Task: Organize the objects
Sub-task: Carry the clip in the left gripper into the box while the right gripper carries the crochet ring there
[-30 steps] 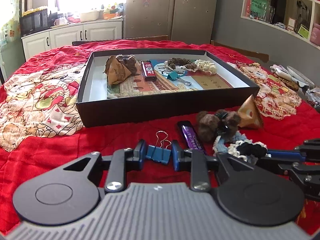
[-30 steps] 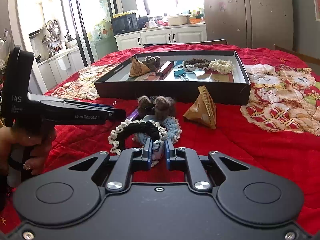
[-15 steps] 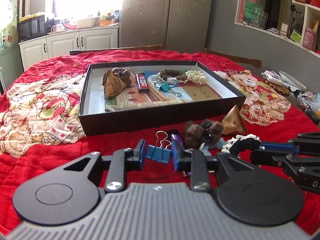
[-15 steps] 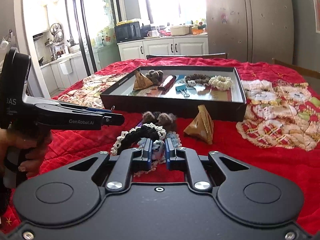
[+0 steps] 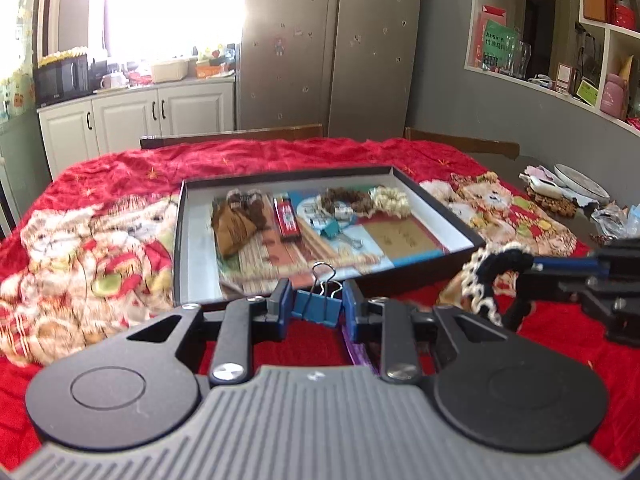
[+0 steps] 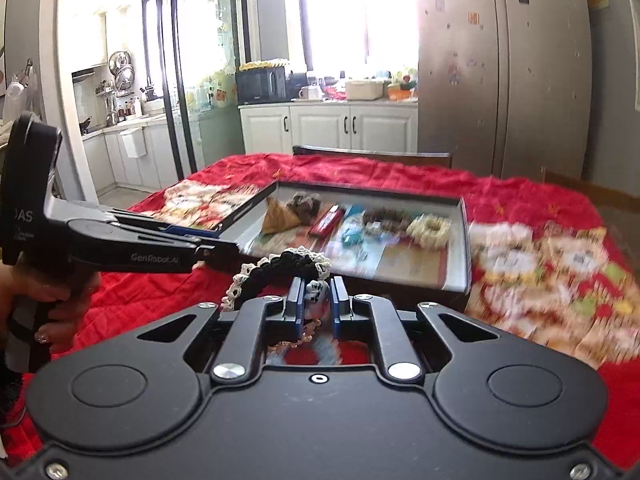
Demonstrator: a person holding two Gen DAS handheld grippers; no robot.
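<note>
Our left gripper [image 5: 316, 312] clamps a blue metal binder clip [image 5: 317, 307], our right gripper [image 6: 316, 304] a black lace-edged scrunchie [image 6: 280, 270]; the black shallow tray's near edge [image 5: 420, 276] lies just ahead.

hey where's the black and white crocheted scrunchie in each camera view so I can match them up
Left wrist view: the black and white scrunchie hangs at the right edge, held by the right gripper reaching in from the right.
Right wrist view: the scrunchie is at centre, just above this camera's own clamped fingers.
Shared landmark: the black tray on the red cloth, behind the scrunchie in both.
</note>
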